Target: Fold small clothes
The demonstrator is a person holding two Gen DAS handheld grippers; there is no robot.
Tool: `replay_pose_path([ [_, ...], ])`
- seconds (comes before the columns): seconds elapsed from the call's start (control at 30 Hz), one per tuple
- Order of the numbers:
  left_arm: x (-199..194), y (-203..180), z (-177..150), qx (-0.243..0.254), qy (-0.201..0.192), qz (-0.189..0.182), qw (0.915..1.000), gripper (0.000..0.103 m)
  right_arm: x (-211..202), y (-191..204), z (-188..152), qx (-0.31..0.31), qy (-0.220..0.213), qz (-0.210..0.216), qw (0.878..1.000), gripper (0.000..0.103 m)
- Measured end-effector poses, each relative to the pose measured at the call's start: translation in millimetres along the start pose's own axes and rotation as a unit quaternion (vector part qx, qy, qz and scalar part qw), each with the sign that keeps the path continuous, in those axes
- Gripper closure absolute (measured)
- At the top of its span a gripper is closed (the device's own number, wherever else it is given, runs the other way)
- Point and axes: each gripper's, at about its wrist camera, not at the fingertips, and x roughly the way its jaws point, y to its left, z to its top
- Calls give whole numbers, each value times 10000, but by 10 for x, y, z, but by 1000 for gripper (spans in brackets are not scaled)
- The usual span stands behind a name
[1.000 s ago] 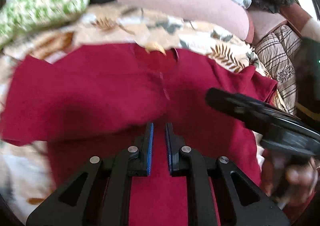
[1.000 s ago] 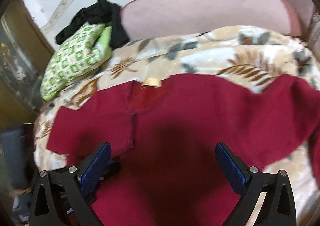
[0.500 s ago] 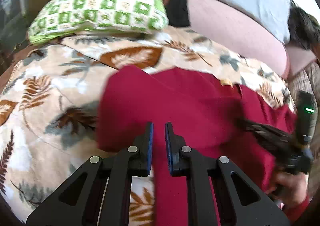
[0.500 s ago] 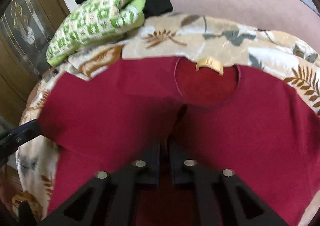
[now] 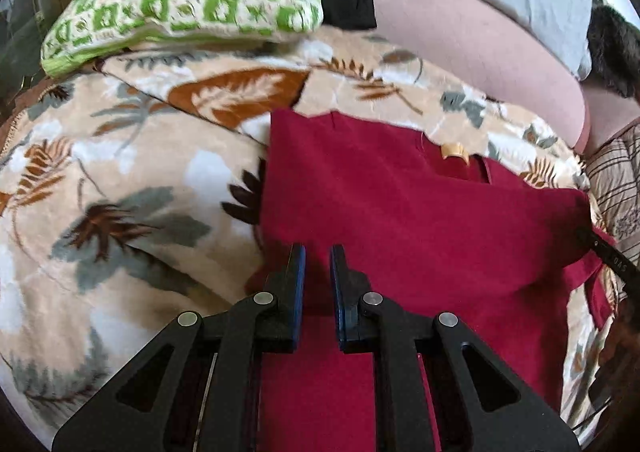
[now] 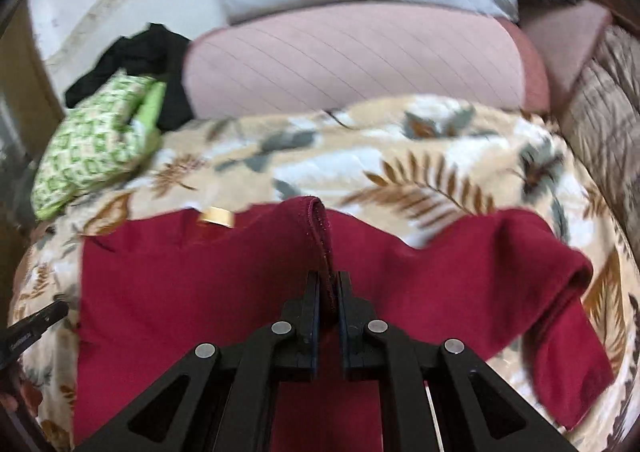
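A dark red knit T-shirt (image 5: 420, 220) lies spread on a beige blanket printed with brown and grey leaves (image 5: 120, 172), its tan neck label (image 6: 217, 216) toward the far edge of the blanket. The right gripper (image 6: 329, 292) pinches a raised fold of the shirt between nearly closed jaws. The left gripper (image 5: 317, 264), jaws drawn almost together, sits over the shirt's left edge; whether it grips cloth is unclear.

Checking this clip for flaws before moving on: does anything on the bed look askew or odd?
Only the dark red knit shirt: its right sleeve lies bunched and folded over, and the right gripper pinches up a ridge of fabric. No damage shows.
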Motion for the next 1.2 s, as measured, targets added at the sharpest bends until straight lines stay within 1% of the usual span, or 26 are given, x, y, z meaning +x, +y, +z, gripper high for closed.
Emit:
replay_pose_path([
  [0.07,118,-52,1,34,96,72,9999,93,128,-20,-33,-77,63,-222,9997,96],
  [0.13,249,-81,5,106,212,222,9995,93,270,-94,-36,-94,266,-266,9992,96],
  [0.17,300,-77,4,114,253,275,9992,93,299,-147,-41,-93,392,-335,9986,93],
  [0.2,340,-68,3,106,275,287,9992,93,292,-209,-54,-17,431,-415,9982,88],
  [0.23,354,-62,-1,111,259,293,9992,93,218,-281,-66,162,303,-401,9986,84],
  [0.27,355,-64,0,138,231,307,9992,93,106,-329,-75,323,120,-389,9986,76],
  [0.3,351,-80,-2,189,210,342,9990,93,22,-345,-84,370,14,-351,9987,75],
  [0.4,336,-134,-17,276,145,420,9986,93,-72,-169,-75,33,-21,203,9998,75],
  [0.47,338,-177,-23,309,143,402,9986,93,-20,15,-82,-244,63,412,9988,75],
  [0.53,358,-222,-32,379,148,459,9981,93,105,167,-97,-368,186,548,9976,75],
  [0.57,366,-238,-34,416,143,504,9978,93,203,221,-106,-402,265,522,9975,75],
  [0.63,373,-258,-33,456,146,537,9974,93,383,260,-121,-454,388,330,9977,75],
  [0.7,369,-270,-30,470,173,532,9973,93,606,240,-128,-407,589,57,9974,75],
  [0.73,357,-275,-29,473,182,533,9973,93,676,202,-125,-349,624,0,9974,75],
  [0.8,309,-284,-30,463,160,509,9975,93,703,135,-77,-183,580,2,9982,75],
  [0.87,261,-300,-34,441,106,463,9979,93,646,106,-27,-75,648,-2,9979,75],
  [0.93,215,-337,-28,459,59,444,9979,93,524,115,-13,-74,581,68,9983,74],
  [0.97,196,-357,-26,469,29,439,9979,84,448,132,-25,-115,541,117,9984,74],
  [1.0,180,-379,-22,469,3,388,9981,71,399,146,-37,-162,514,162,9984,74],
  [1.03,169,-397,-18,455,-29,352,9983,64,347,166,-63,-227,478,207,9984,74],
  [1.07,159,-410,-12,437,-80,331,9985,55,315,189,-87,-283,460,214,9983,74],
  [1.1,148,-424,-8,413,-152,318,9985,52,306,207,-106,-325,455,200,9982,73],
  [1.13,149,-437,0,386,-194,297,9986,52,307,225,-138,-375,472,162,9981,72],
  [1.2,213,-459,15,340,-136,203,9991,52,375,239,-193,-422,538,108,9976,69],
])
